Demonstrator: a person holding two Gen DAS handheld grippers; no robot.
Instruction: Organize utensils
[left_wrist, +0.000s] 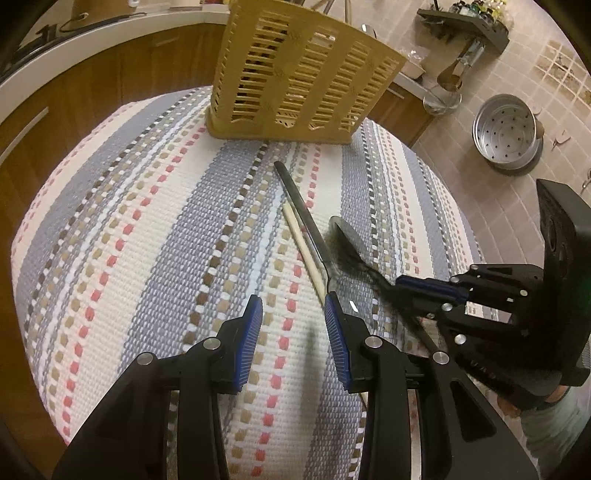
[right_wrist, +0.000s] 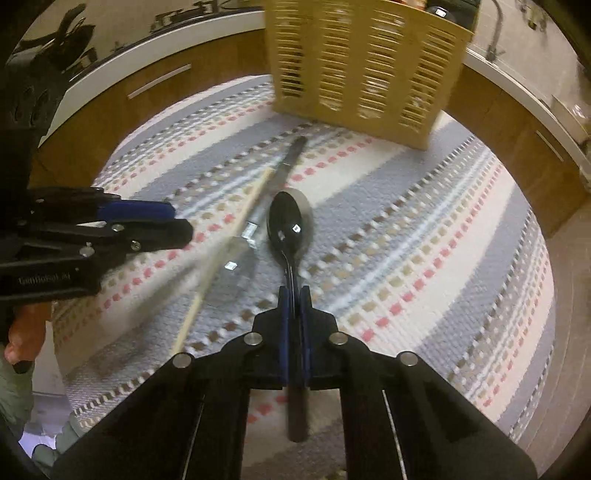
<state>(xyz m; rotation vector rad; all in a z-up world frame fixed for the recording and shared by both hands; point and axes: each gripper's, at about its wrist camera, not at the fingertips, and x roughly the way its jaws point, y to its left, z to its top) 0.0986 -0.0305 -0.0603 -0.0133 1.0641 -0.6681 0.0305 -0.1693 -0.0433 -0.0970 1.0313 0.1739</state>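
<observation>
Clamping a dark spoon by its neck, the right gripper readies it for the slotted yellow basket beyond, while the left gripper, partly open and empty, hovers near a knife and chopstick on the striped cloth.

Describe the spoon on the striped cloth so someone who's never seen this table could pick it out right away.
Start at the tan slotted utensil basket standing at the far edge of the striped woven cloth. In front of it lie three long utensils: a pale wooden chopstick, a flat steel utensil and the spoon. The spoon alone has a dark, glossy oval bowl, and the right claw is shut on its handle.
</observation>
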